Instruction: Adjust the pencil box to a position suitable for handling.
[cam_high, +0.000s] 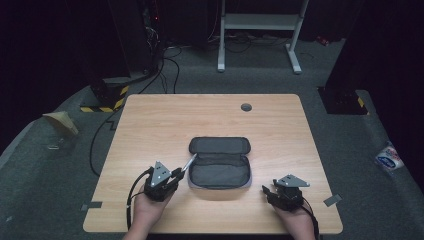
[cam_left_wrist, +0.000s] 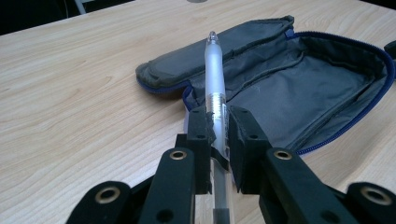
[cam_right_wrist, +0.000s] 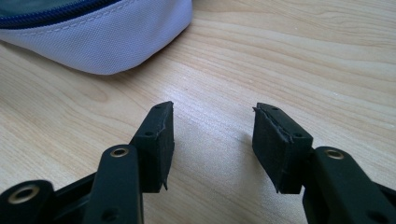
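Pale wood, the table (cam_high: 150, 120) is carrying everything here; at its near left edge a hand (cam_high: 146, 210) is coming in from below and gripping the left gripper (cam_high: 178, 173), whose grey plate is sitting on top and whose cable is looping down beside the wrist; its jaws are pinching narrow on a pen (cam_high: 188, 164), and the pen is slanting up and to the right, its tip reaching over the left rim of the case (cam_high: 220, 162). In the left gripper view the gripper (cam_left_wrist: 218, 126) is clamping the clear barrel between both pads; the frosted front half of the pen (cam_left_wrist: 214, 70) is sticking out ahead and hanging above the hinge where lid and tray of the case (cam_left_wrist: 289, 79) are meeting; the case is lying open, grey lining facing up, a blue zip running round its edge.

At the table's middle the case is spreading flat, lid away from the person, tray toward them.

Further right, near the front edge, the other hand (cam_high: 300, 222) is holding the right gripper (cam_high: 266, 191), well apart from the case and pointing left toward it; in the right gripper view its jaws (cam_right_wrist: 212, 140) are standing apart over bare wood with nothing between them, and the case's pale outer wall (cam_right_wrist: 107, 42) is lying ahead of them.
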